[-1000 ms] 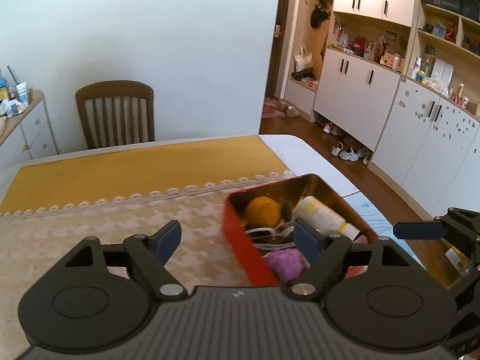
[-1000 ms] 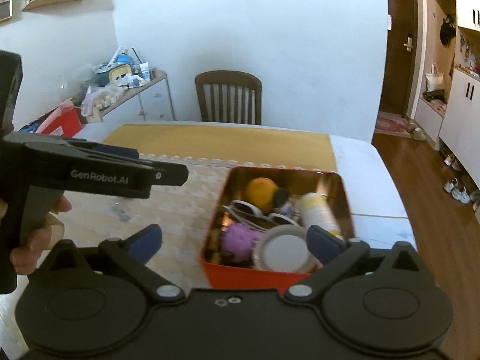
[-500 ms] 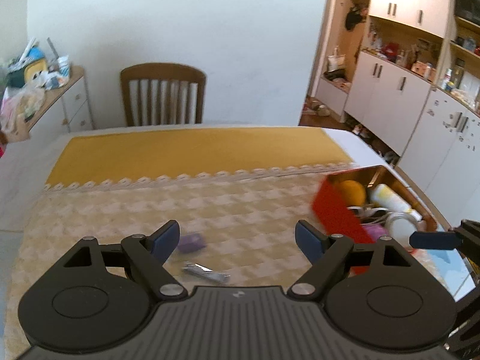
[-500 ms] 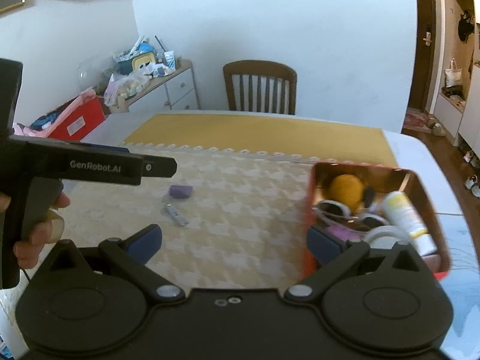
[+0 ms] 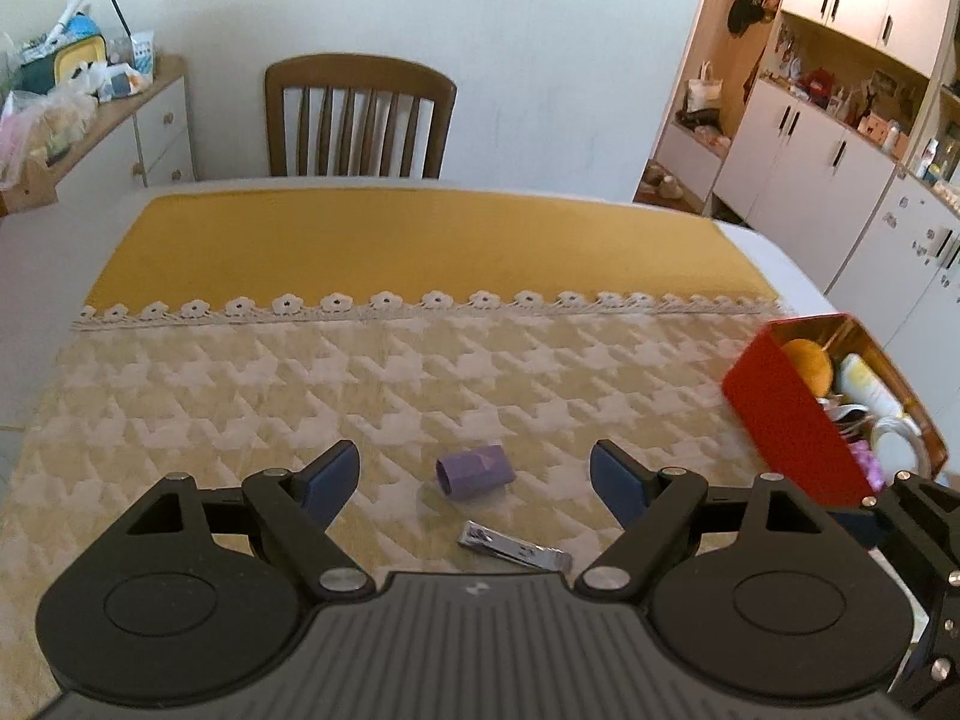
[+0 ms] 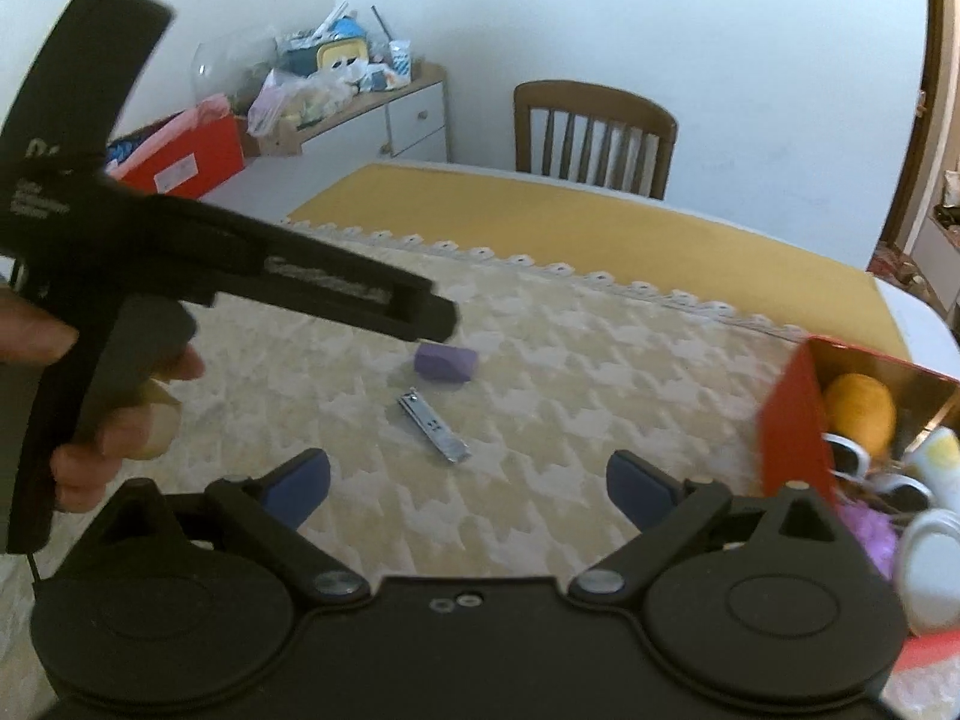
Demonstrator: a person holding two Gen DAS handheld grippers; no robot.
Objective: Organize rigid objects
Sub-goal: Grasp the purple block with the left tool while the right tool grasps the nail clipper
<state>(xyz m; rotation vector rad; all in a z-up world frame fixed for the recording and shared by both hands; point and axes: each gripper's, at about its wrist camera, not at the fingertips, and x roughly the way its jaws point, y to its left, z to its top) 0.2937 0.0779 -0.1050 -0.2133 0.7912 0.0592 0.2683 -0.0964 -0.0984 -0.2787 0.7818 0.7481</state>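
A small purple block lies on the patterned cloth, and a silver nail clipper lies just nearer than it. My left gripper hovers open above them, with the purple block showing in the gap between its pads. In the right wrist view the purple block and the nail clipper lie ahead of my right gripper. Its jaws are closing, still wide, with nothing between them. An open red tin holding several items stands at the right.
A person's hand holds the left gripper's handle at the left of the right wrist view. A wooden chair stands at the table's far side. A cluttered white drawer unit is at the far left, and white cupboards at the right.
Both views have swung left from the red tin to the middle of the cloth and sunk lower. The purple block and nail clipper have come into view and now sit close ahead.
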